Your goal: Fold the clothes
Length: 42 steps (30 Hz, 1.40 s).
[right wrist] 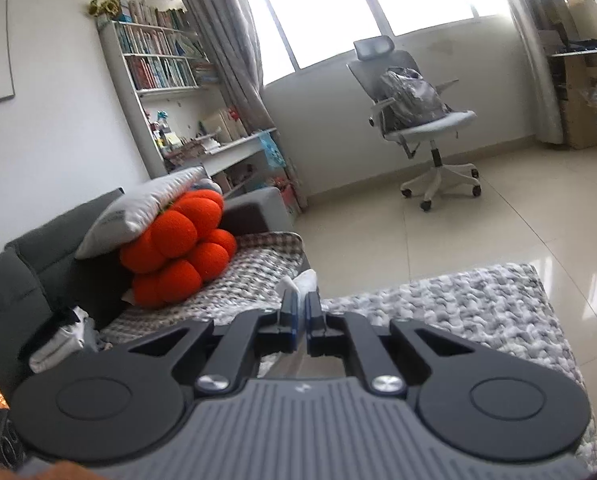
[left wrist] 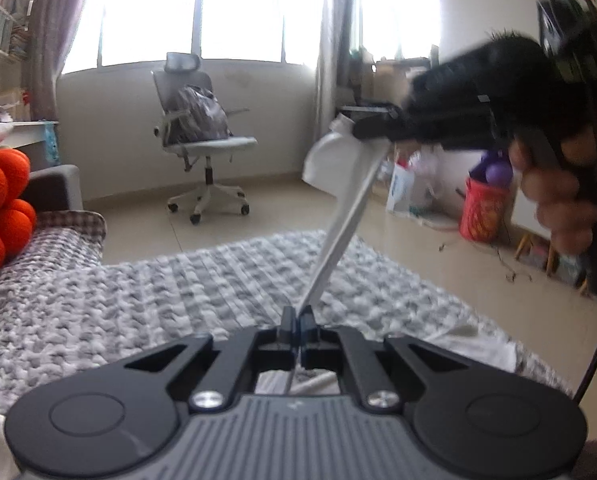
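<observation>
Grey knitted blanket [left wrist: 138, 300] over sofa, office chair [left wrist: 202, 136] by bright windows, left gripper [left wrist: 298, 316] and right gripper [right wrist: 301, 300] each clamped on white garment [left wrist: 338, 236] stretched taut between them

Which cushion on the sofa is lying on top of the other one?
The grey-white pillow is on top. It lies tilted across the orange bumpy cushion, which looks like a bunch of round balls and sits on the sofa underneath it.

so the stretched cloth garment [left wrist: 340, 236] is plain white, and the chunky knitted blanket [left wrist: 178, 292] under it is mottled grey and white. Round puffy ball cushion [right wrist: 178, 248] is bright orange-red, fabric sofa [right wrist: 38, 264] is dark charcoal grey, swivel office chair [right wrist: 414, 116] light grey on white legs, plastic bucket [left wrist: 484, 210] is red.
</observation>
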Each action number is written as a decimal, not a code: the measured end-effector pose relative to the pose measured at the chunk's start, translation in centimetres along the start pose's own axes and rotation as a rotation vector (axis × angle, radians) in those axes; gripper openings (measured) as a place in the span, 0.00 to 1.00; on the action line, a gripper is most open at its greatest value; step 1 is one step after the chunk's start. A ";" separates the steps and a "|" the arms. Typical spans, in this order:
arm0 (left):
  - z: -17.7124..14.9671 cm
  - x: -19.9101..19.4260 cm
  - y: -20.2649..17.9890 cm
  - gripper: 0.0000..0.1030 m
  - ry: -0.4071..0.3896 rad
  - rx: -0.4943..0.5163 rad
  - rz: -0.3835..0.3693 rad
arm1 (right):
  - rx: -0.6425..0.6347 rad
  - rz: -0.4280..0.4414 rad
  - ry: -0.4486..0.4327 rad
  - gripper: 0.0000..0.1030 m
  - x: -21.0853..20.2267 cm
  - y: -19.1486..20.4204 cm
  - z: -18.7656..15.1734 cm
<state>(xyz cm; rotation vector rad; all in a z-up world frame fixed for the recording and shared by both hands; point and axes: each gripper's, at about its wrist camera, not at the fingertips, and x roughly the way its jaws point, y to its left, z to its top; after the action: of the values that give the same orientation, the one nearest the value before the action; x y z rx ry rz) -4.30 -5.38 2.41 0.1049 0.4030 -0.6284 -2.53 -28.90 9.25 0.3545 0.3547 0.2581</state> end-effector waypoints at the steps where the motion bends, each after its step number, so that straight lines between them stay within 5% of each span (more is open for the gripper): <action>1: 0.1 -0.3 0.1 0.02 -0.006 -0.008 -0.012 | 0.001 0.001 -0.006 0.04 -0.3 0.1 0.0; 6: -0.7 -1.0 -1.1 0.02 0.009 0.019 -0.105 | 0.020 -0.001 -0.031 0.05 -2.2 -0.2 -0.4; 13: -3.0 0.9 -3.3 0.02 0.134 0.109 -0.249 | 0.113 -0.062 0.011 0.05 -4.6 -3.9 -4.1; 28: -6.2 3.6 -4.8 0.02 0.324 0.195 -0.345 | 0.367 -0.213 0.161 0.03 -9.2 -11.2 -15.2; 34: -5.8 3.2 -4.6 0.03 0.347 0.206 -0.395 | 0.342 -0.195 0.148 0.14 -11.3 -11.0 -14.9; 42: -4.0 3.4 -3.2 0.06 0.289 0.058 -0.410 | 0.252 -0.169 0.140 0.16 -9.2 -10.7 -12.5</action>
<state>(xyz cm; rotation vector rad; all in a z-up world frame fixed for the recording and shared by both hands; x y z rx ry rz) -5.01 -8.93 -2.58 0.1711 0.6947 -1.0351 -13.67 -37.78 -3.06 0.5528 0.5541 0.0720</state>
